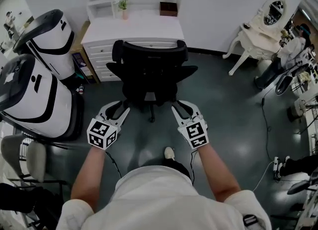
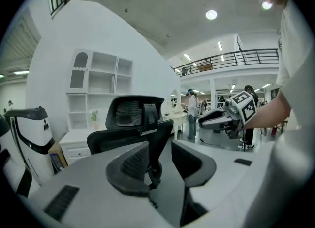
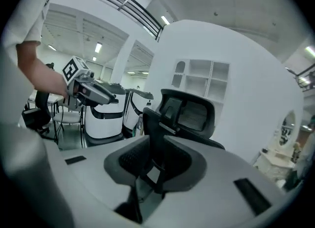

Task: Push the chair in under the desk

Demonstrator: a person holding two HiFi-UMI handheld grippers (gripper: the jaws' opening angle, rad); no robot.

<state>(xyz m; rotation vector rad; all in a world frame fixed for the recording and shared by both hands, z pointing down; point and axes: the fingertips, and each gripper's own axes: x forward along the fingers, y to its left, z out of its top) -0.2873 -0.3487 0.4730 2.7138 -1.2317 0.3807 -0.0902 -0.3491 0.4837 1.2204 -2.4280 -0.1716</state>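
Observation:
A black office chair (image 1: pixel 149 70) stands with its back to me, facing the white desk (image 1: pixel 134 28) with its seat partly under the desk's edge. My left gripper (image 1: pixel 119 111) is just behind the chair's left side and my right gripper (image 1: pixel 178 109) just behind its right side. Both point at the backrest. In the left gripper view the jaws (image 2: pixel 160 165) stand apart with nothing between them, and the chair (image 2: pixel 133 114) shows beyond. The right gripper (image 3: pixel 152 160) is likewise open, with the chair (image 3: pixel 189 114) ahead of it. I cannot tell whether either touches the chair.
Two large white machines (image 1: pixel 37 95) stand at the left, close to the chair and desk. A white vanity table (image 1: pixel 258 35) is at the right, and cables lie on the dark floor. A potted plant (image 1: pixel 122 5) and a brown box (image 1: pixel 168 9) sit on the desk.

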